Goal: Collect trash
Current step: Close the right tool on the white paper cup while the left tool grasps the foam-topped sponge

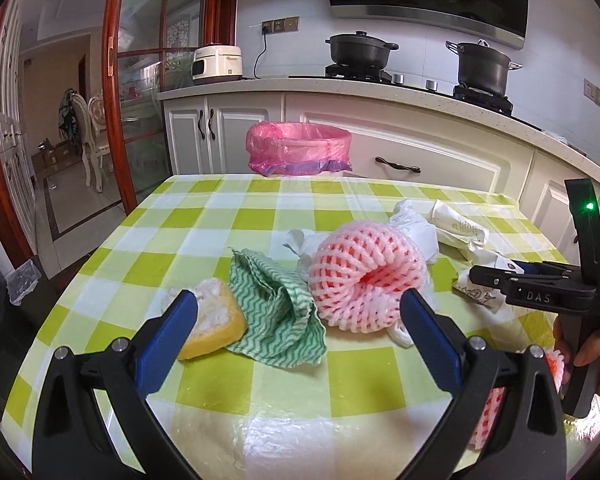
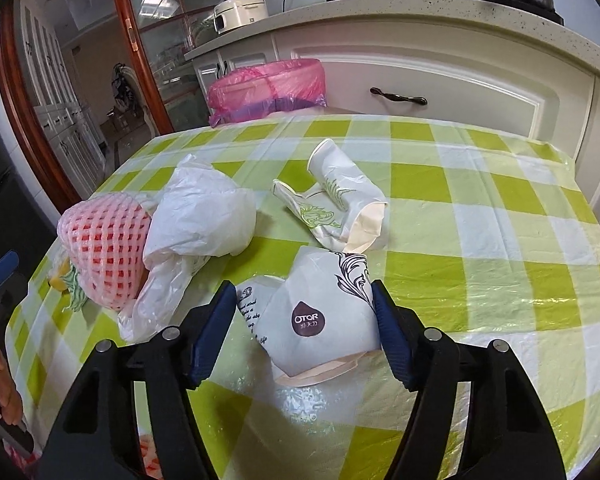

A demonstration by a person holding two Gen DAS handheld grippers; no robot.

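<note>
Where the right gripper (image 2: 304, 312) straddles a crushed paper cup (image 2: 320, 320), its jaws stand narrow, apparently just touching its sides, likely set to pinch. Left gripper (image 1: 300, 312): jaws wide, empty, facing the green cloth (image 1: 278, 304) and pink foam fruit net (image 1: 366, 272) on the checked worktop (image 1: 220, 232). Beyond its far edge, the pink-lined trash bin (image 1: 298, 148) waits to receive them.

"OTOR" was printed in white on a dark drop-shaped mark on the crushed paper cup (image 2: 320, 320) lying between the fingers of the right gripper (image 2: 305, 334), with small characters beneath that could not be read. Script lettering on the cup's left side was too small to be read. "DAS" was marked in pale letters on that gripper's black body.
</note>
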